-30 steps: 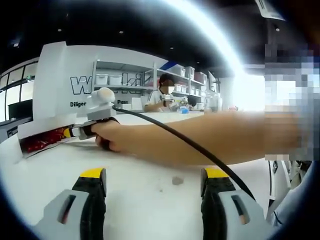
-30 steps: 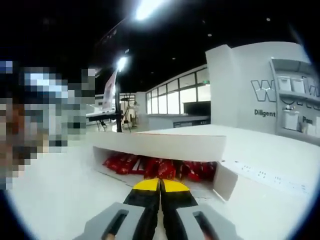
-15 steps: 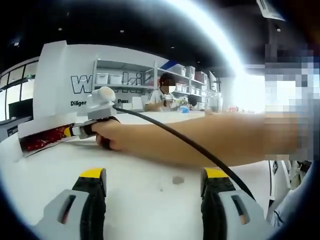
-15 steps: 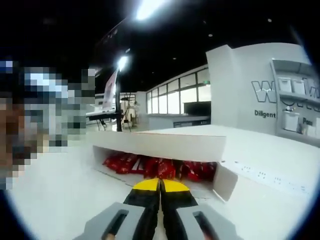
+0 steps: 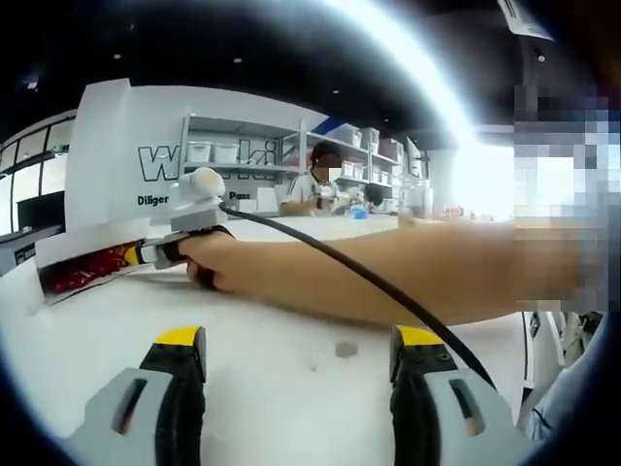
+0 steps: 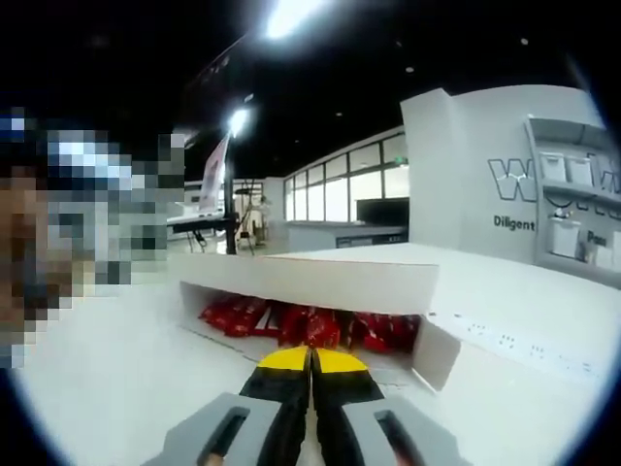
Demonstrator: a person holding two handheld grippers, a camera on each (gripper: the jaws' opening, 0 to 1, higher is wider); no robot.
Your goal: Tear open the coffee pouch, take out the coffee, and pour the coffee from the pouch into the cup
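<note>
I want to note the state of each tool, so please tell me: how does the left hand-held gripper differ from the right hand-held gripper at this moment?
The left hand-held gripper has its jaws wide apart; the right hand-held gripper has its jaws pressed together. The left one points over bare white table, while the right one points at the open white box holding red pouches, its tips just in front of them. Both have yellow tips and grey bodies, and neither visibly holds anything.

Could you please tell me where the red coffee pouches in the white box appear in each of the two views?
Left gripper view: red coffee pouches at far left, inside the white box.
Right gripper view: pouches at centre, just beyond the shut right claw.
Shared landmark: the white box.
</note>
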